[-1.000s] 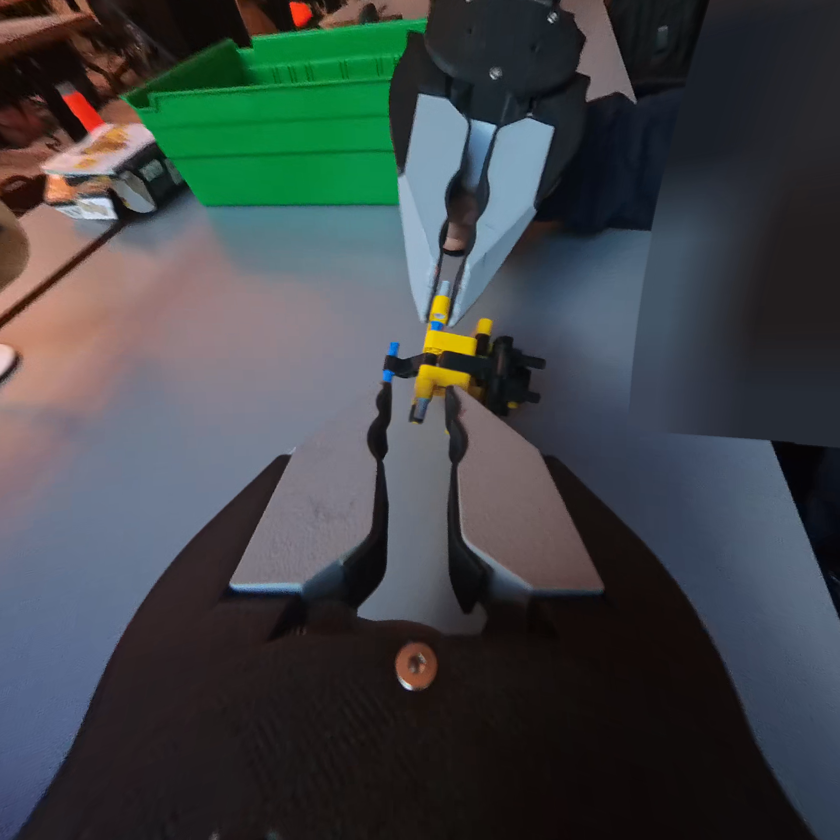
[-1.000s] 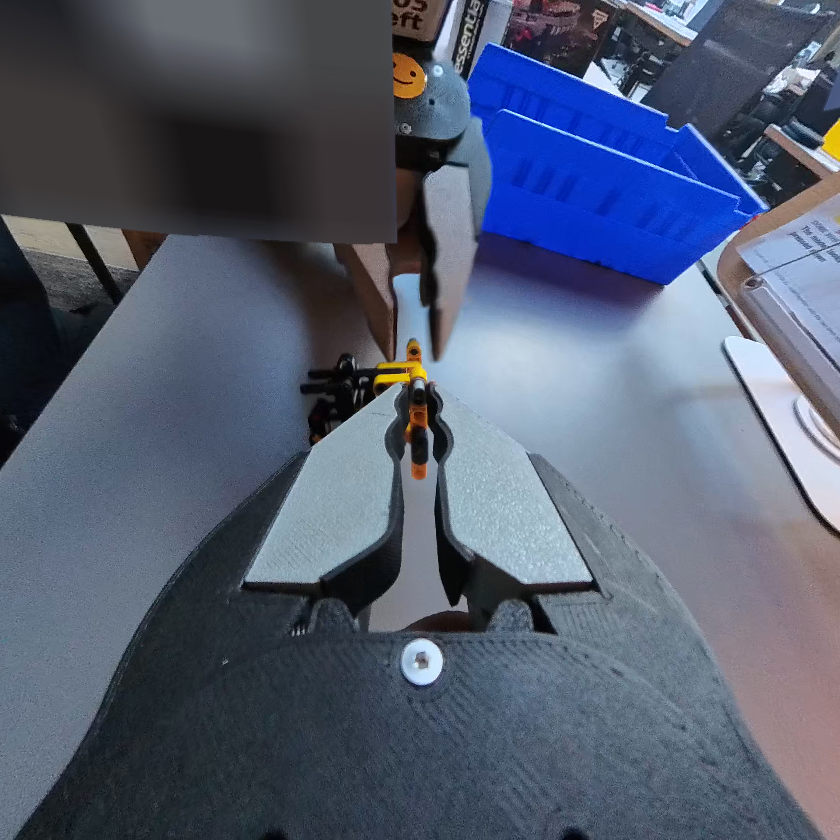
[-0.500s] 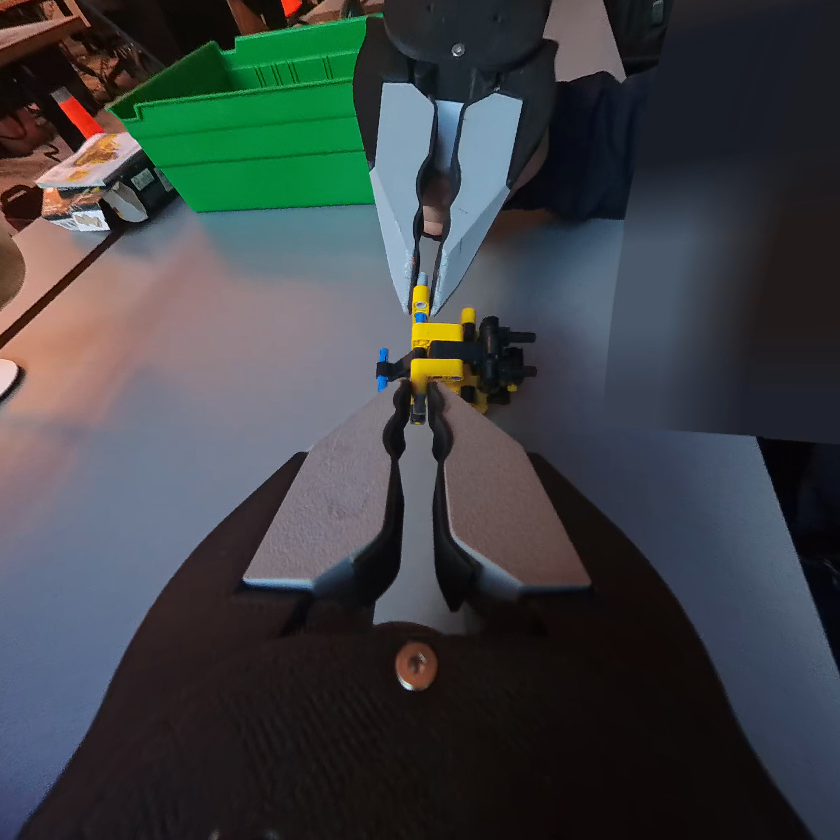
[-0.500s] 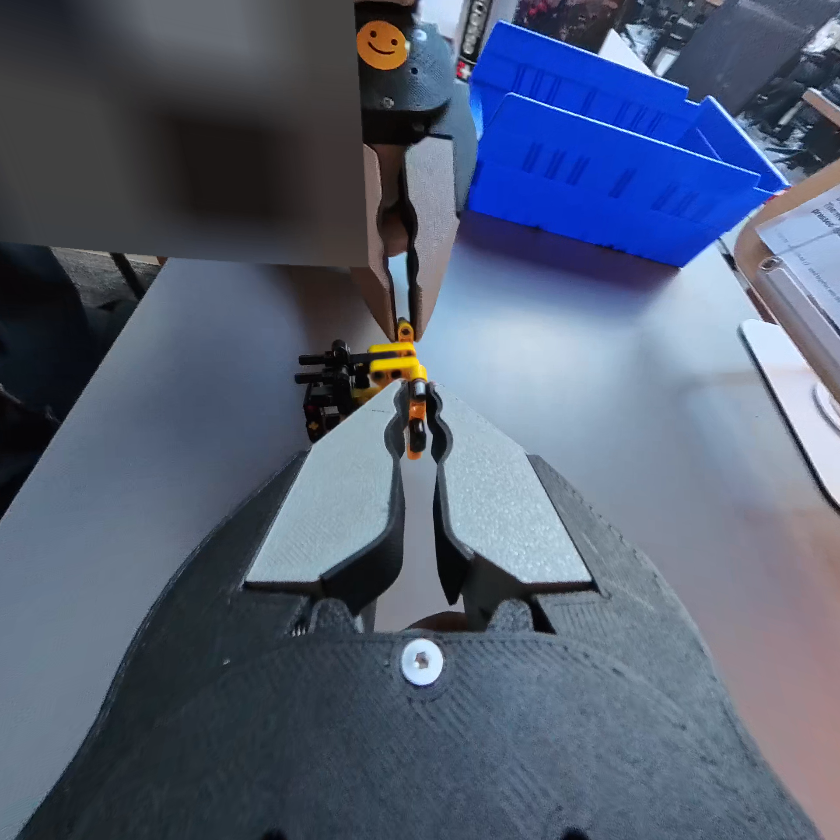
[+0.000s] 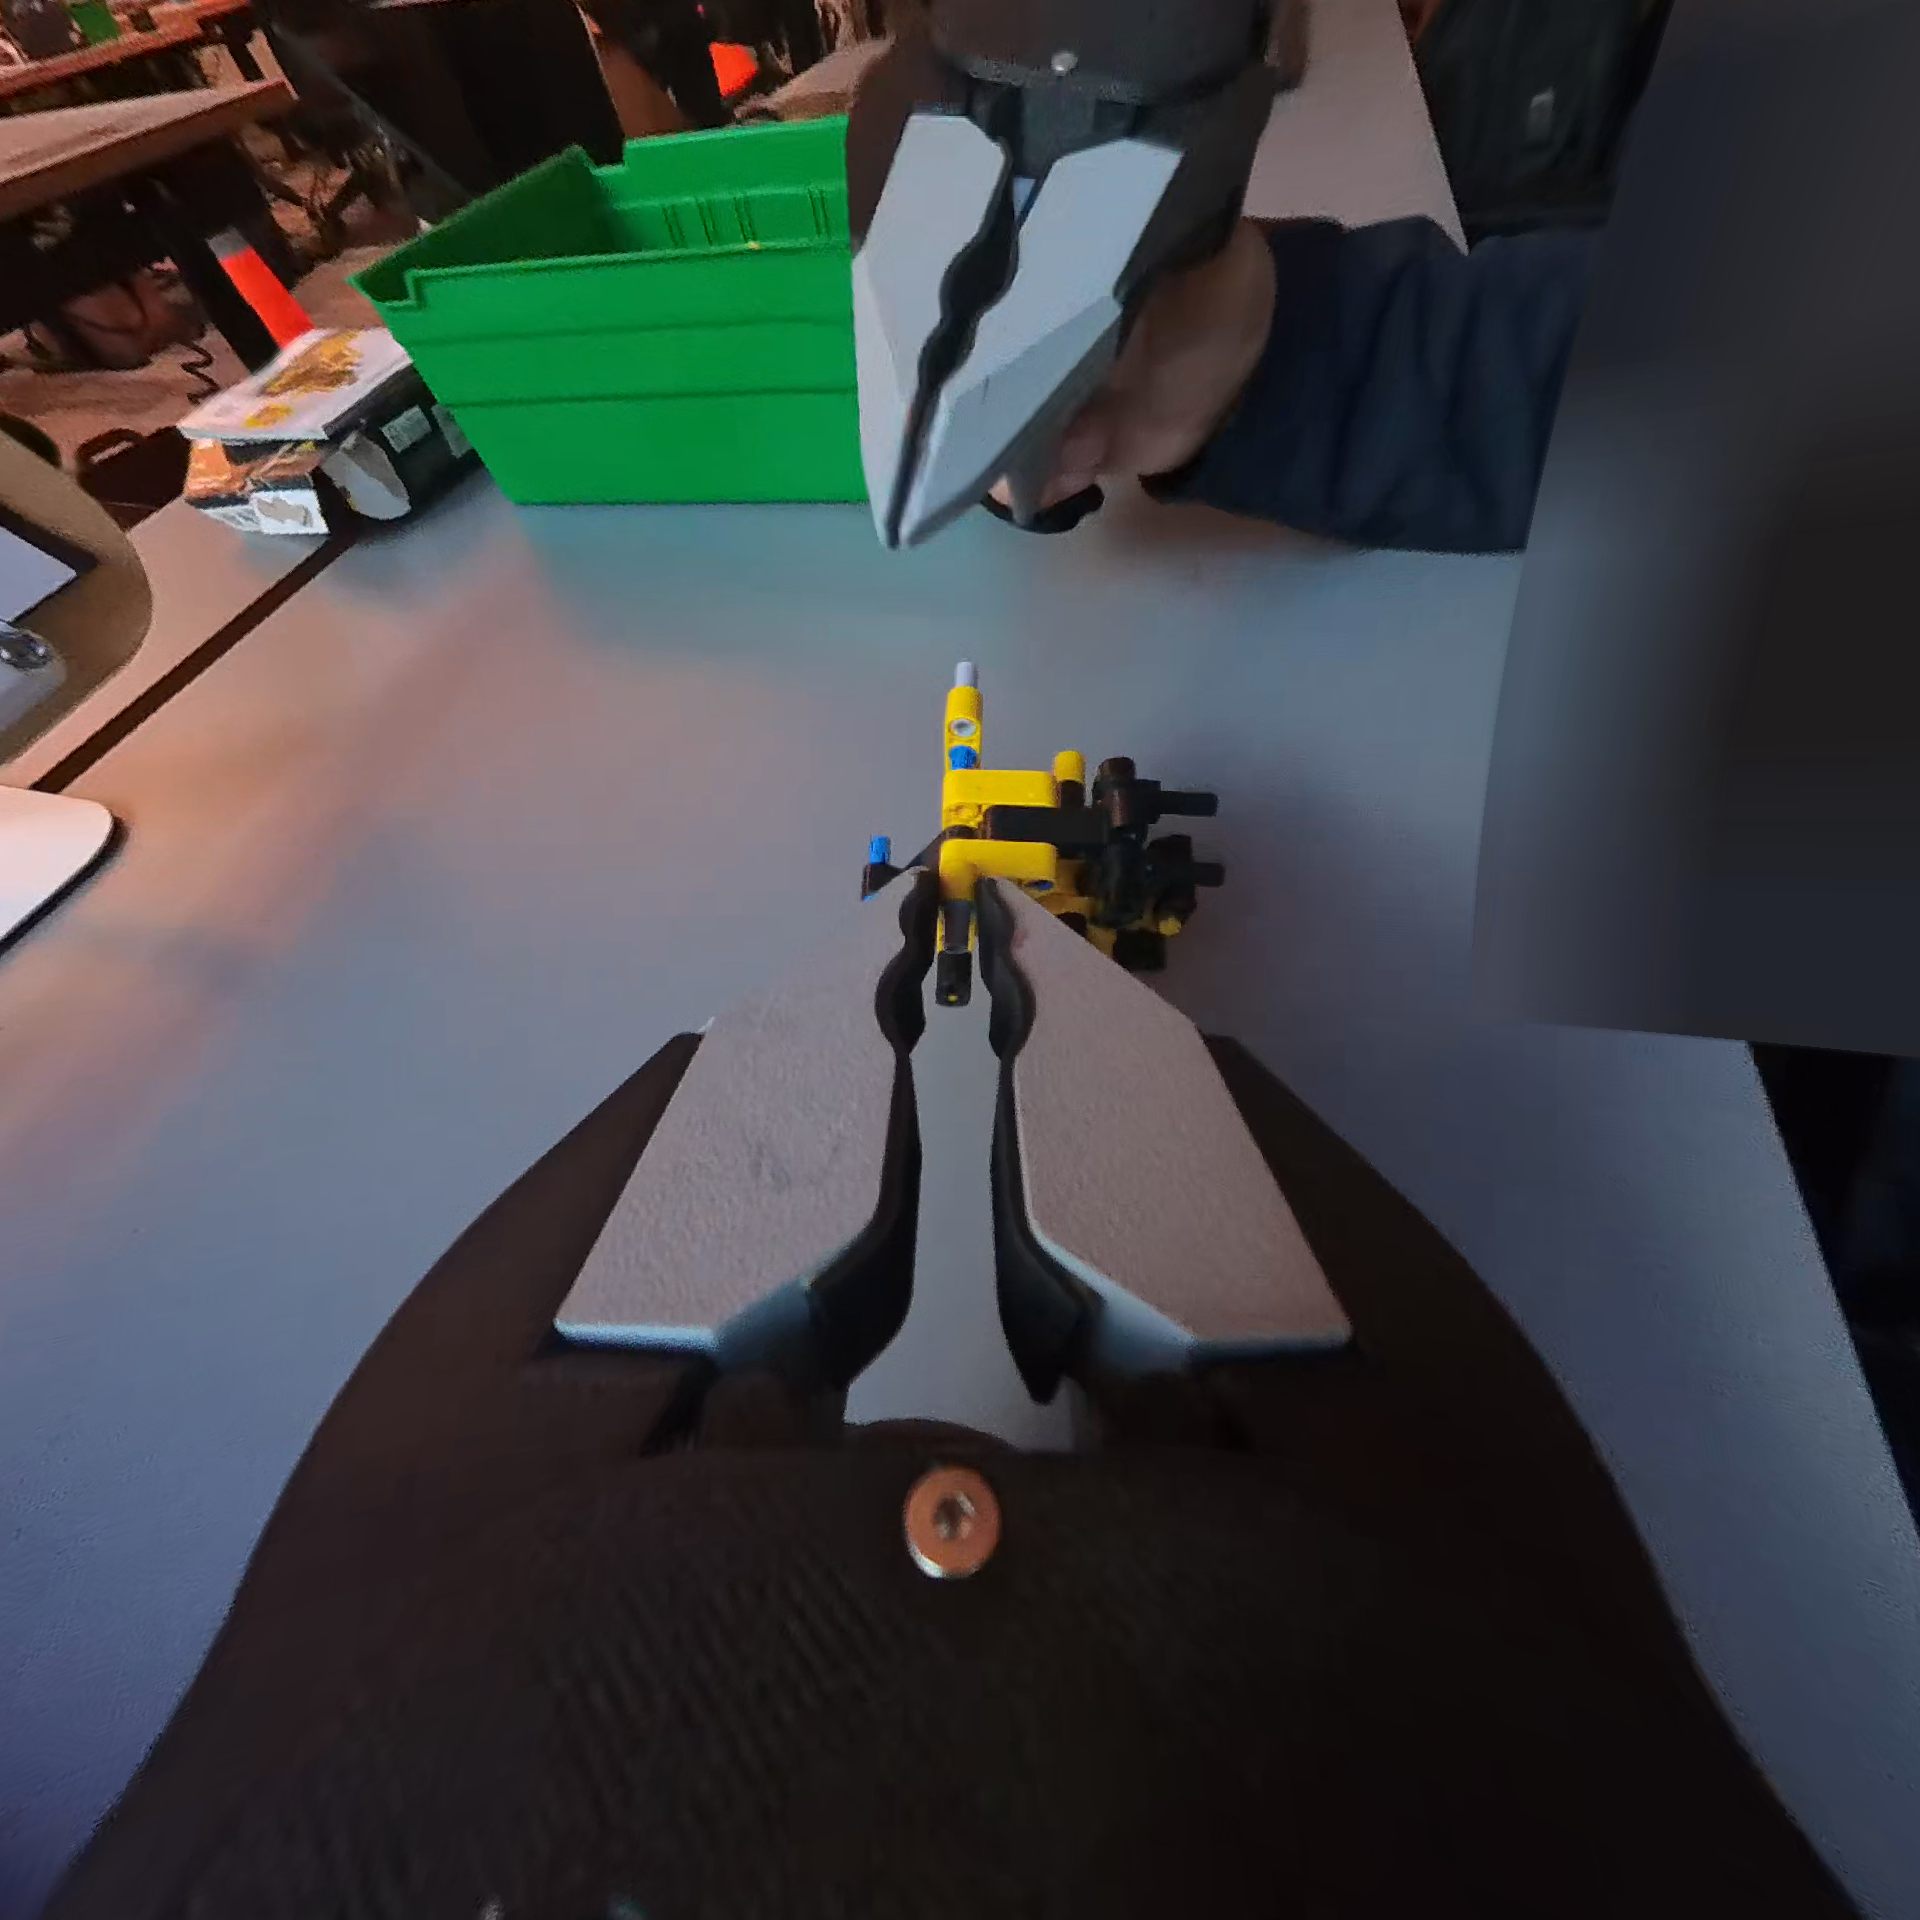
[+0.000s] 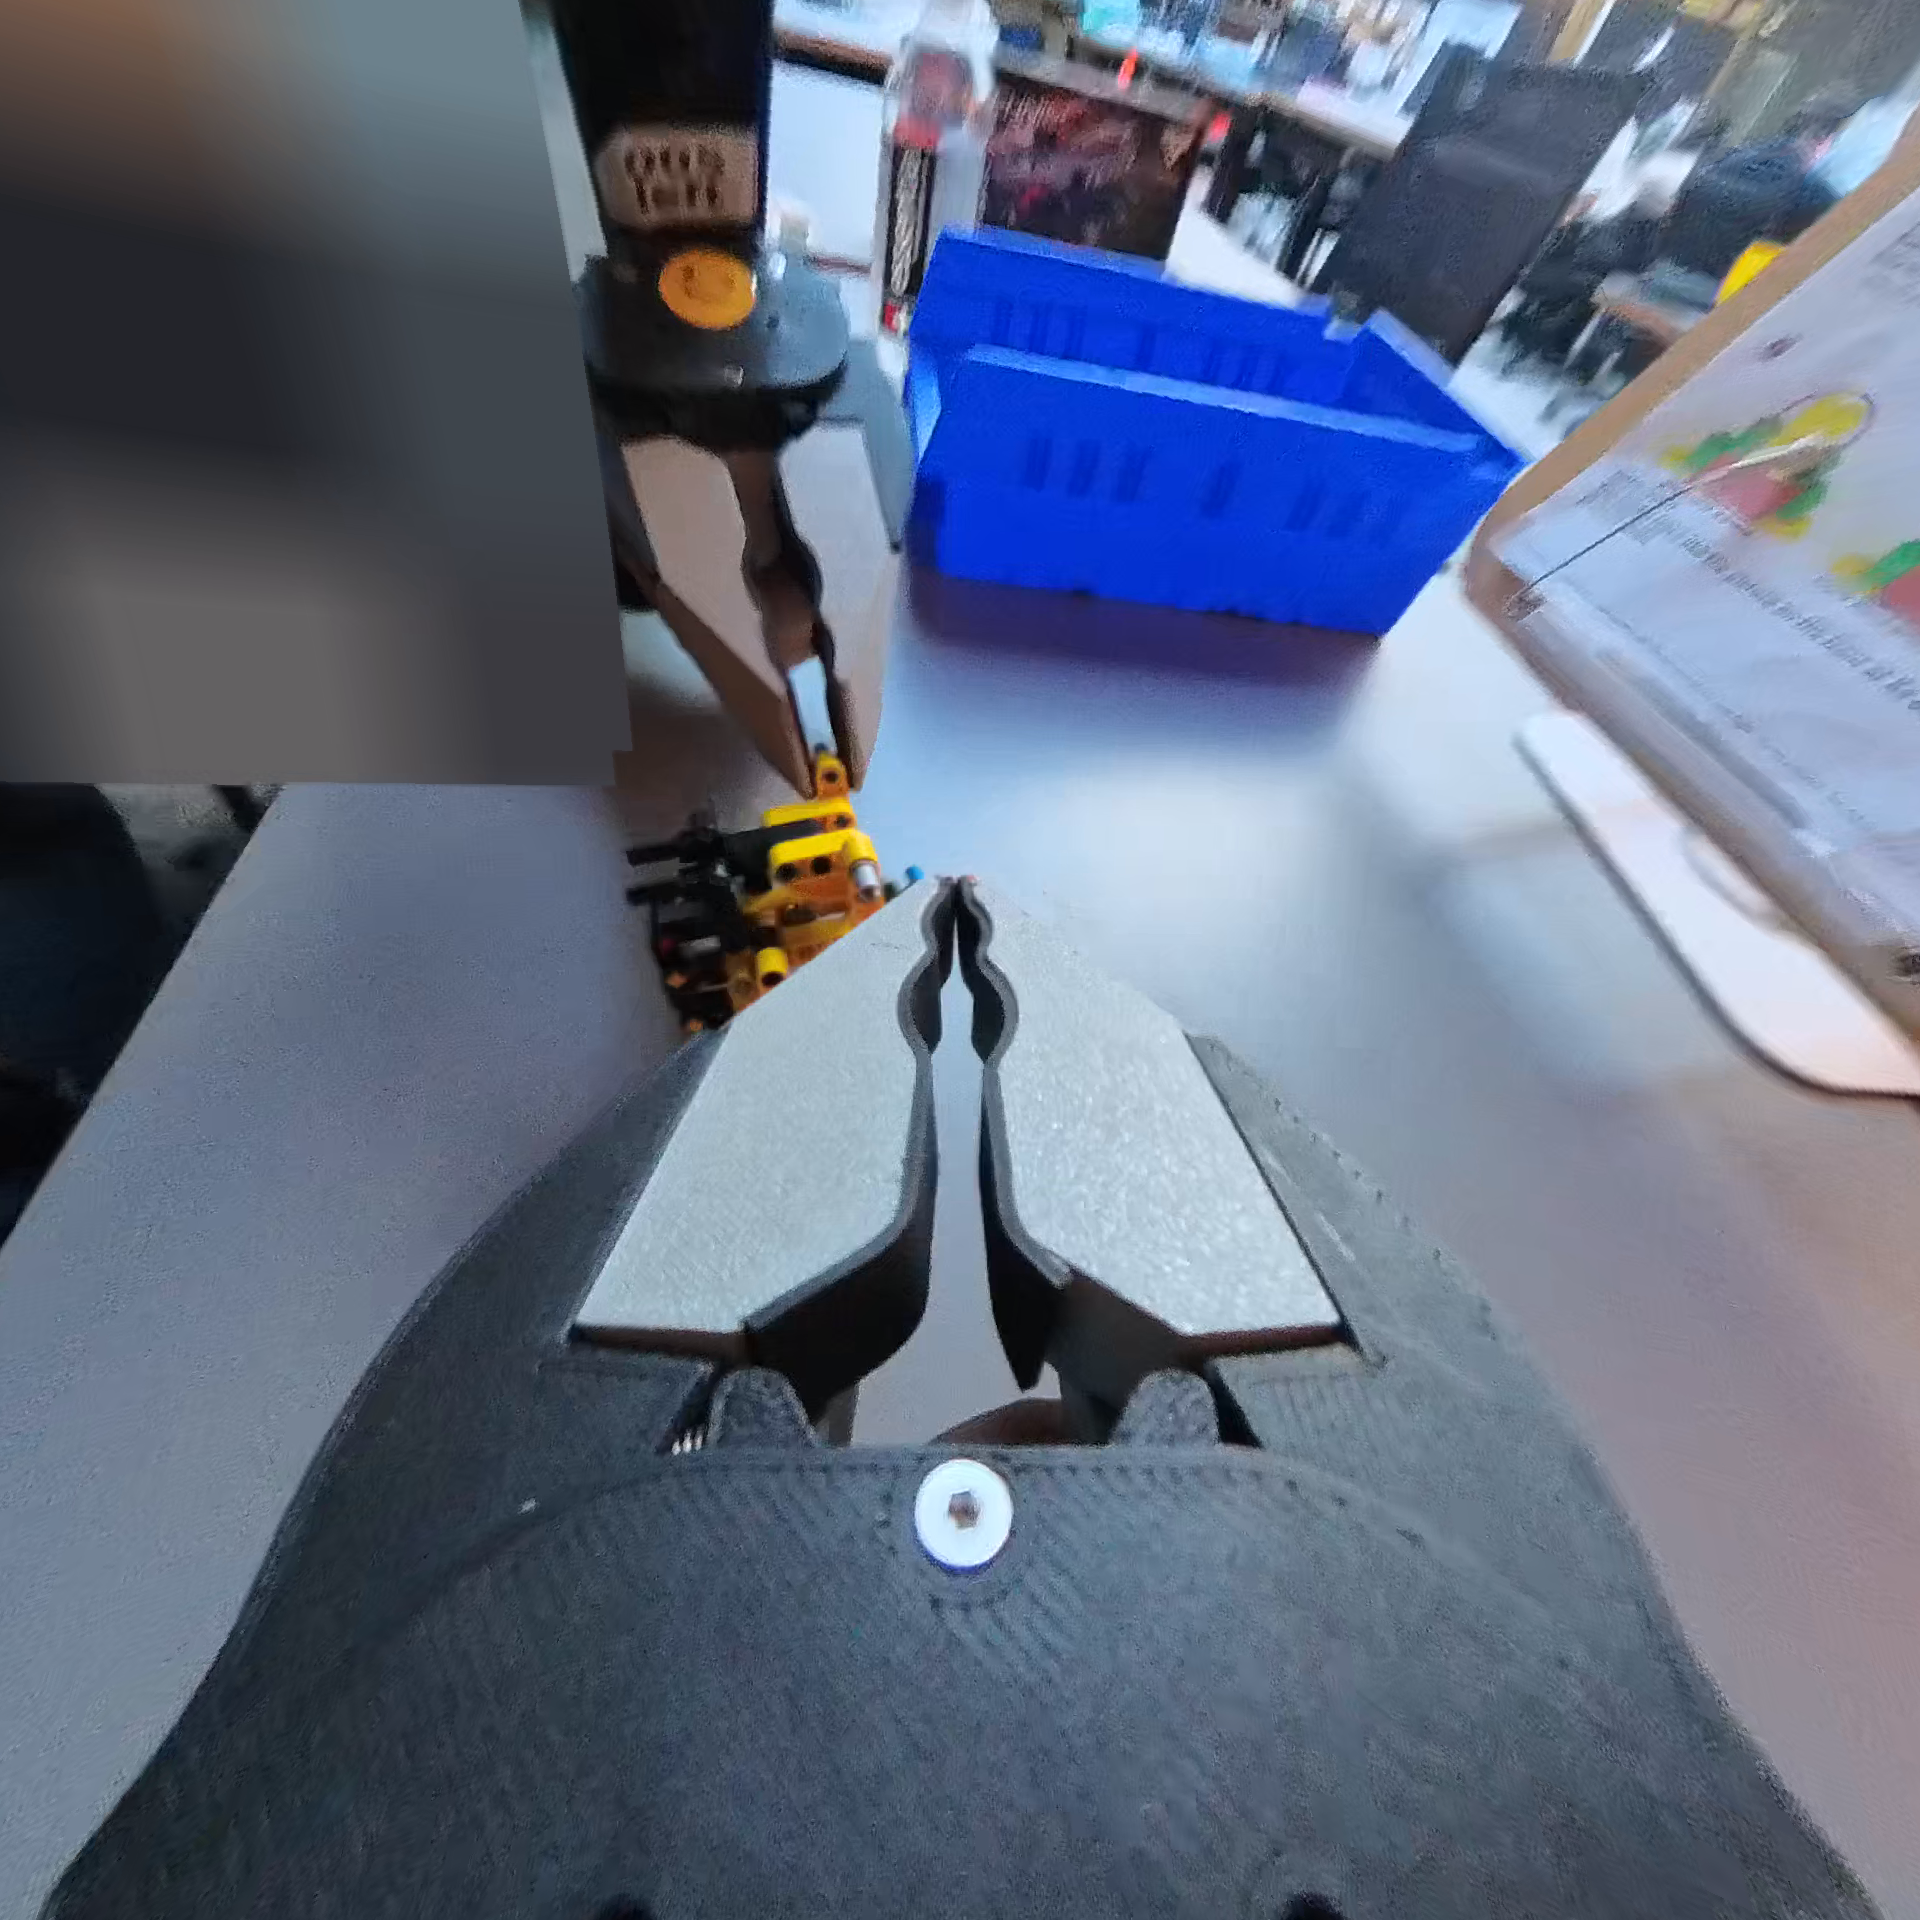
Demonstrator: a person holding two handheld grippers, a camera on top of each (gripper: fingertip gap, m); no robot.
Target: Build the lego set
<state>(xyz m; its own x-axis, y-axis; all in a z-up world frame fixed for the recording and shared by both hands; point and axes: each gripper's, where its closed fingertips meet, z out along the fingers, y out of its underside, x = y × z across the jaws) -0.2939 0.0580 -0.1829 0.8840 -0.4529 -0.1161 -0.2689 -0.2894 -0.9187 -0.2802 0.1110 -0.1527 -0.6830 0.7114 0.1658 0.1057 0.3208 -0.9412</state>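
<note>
A: Lego model [image 5: 1023,842], yellow and black, is seen near the middle of the grey table [image 5: 520,935], pinched at its near yellow stub by the left gripper [image 5: 956,914], whose jaws are clenched on it.

B: And the right gripper [image 6: 956,894]?

A: It is closed with nothing between its tips, lifted above and beyond the model in the left wrist view, just beside it in its own view.

B: How is the step best done?

A: Judged from this, the model is being steadied for the next piece. The left clamp should be kept firm and level so the upright yellow post with the grey pin [image 5: 964,675] is not tilted. Any new part should be pressed straight along the pin, not sideways, or the black rods [image 5: 1164,831] may be knocked loose.

B: What room is left, going left to right?

A: At far left a white stand base [image 5: 42,852] and a table seam are met; a small box [image 5: 301,436] and a green bin [image 5: 644,343] are set well behind. Open table is found around the model. From the right wrist view, a blue bin [image 6: 1174,468] and a propped instruction sheet [image 6: 1745,582] are placed well apart from the model.
</note>
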